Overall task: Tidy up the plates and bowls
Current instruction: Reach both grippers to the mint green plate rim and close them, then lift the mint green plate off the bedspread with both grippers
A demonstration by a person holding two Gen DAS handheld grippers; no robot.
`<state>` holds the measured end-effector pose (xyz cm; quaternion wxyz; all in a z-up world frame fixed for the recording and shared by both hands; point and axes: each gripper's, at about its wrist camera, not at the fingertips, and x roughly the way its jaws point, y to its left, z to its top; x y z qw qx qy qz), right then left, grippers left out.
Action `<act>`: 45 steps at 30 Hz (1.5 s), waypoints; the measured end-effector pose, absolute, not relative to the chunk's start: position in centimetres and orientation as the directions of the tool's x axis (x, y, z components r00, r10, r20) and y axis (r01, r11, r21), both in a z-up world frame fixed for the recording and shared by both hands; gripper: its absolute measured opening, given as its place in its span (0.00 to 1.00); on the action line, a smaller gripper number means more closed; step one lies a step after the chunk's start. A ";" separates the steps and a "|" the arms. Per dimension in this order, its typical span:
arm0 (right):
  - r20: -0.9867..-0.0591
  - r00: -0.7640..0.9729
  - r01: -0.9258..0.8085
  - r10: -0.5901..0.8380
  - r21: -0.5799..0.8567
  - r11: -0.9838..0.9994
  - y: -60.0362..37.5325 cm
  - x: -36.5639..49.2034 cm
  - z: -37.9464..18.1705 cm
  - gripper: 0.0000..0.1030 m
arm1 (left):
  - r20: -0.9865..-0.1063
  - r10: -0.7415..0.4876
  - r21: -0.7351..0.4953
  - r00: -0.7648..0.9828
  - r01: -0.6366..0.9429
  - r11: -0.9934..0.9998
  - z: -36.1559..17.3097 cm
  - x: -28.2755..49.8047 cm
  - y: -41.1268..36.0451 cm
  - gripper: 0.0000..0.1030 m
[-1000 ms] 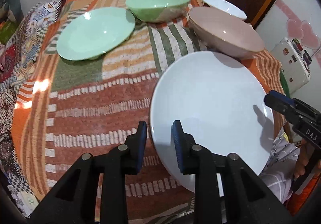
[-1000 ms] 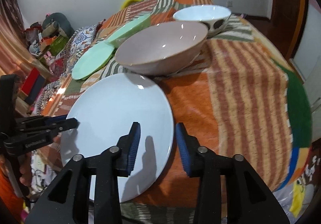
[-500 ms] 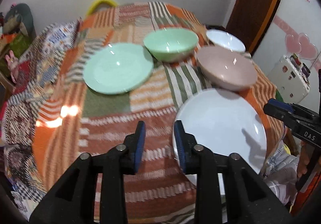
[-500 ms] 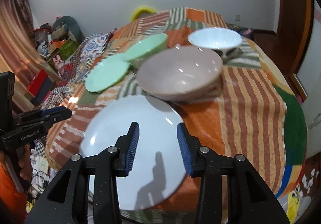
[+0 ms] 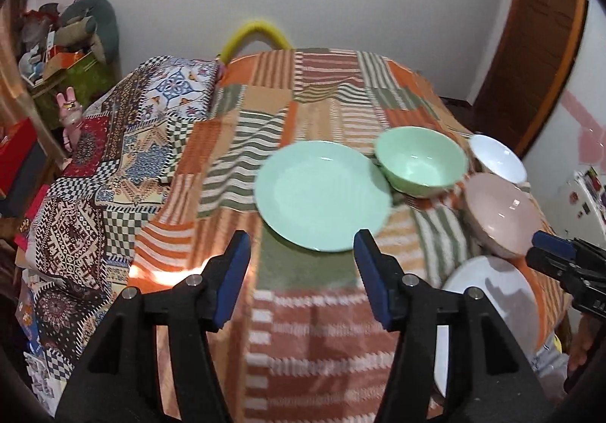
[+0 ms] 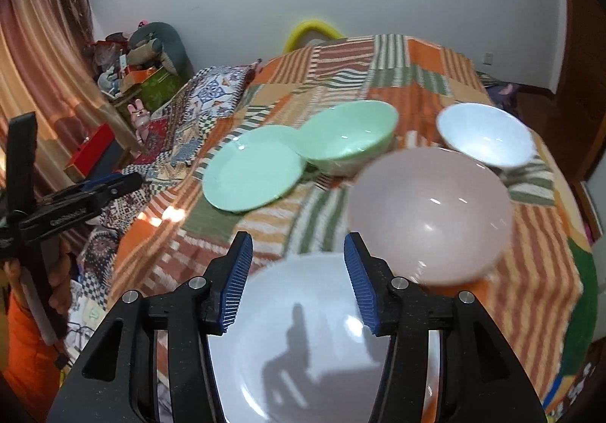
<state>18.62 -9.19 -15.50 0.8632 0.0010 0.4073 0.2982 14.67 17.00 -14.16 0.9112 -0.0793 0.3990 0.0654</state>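
The green plate lies on the striped blanket, touching the green bowl; to the right stand the white bowl, the pink bowl and, nearest, the white plate. The left tongs are released and hover before the green plate. The right tongs are released too, above the white plate.

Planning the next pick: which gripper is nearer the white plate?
Right. The right gripper hovers directly over the white plate; the left gripper is off to its left, facing the green plate.
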 end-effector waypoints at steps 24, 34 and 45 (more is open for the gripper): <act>-0.887 0.256 -0.504 0.385 0.217 0.836 1.9 29.4 -22.4 0.24 | -0.846 -0.058 -0.171 0.530 -0.166 0.971 -25.1 29.5 25.0 0.23; -0.910 0.254 -0.507 0.327 0.163 0.847 3.0 30.3 -23.6 0.19 | -0.838 -0.122 -0.230 0.533 -0.141 0.963 -26.5 30.9 25.9 0.13; -0.919 0.252 -0.537 0.303 0.127 0.834 3.4 29.3 -23.8 0.20 | -0.854 -0.109 -0.192 0.510 -0.114 0.975 -25.3 25.5 24.9 0.13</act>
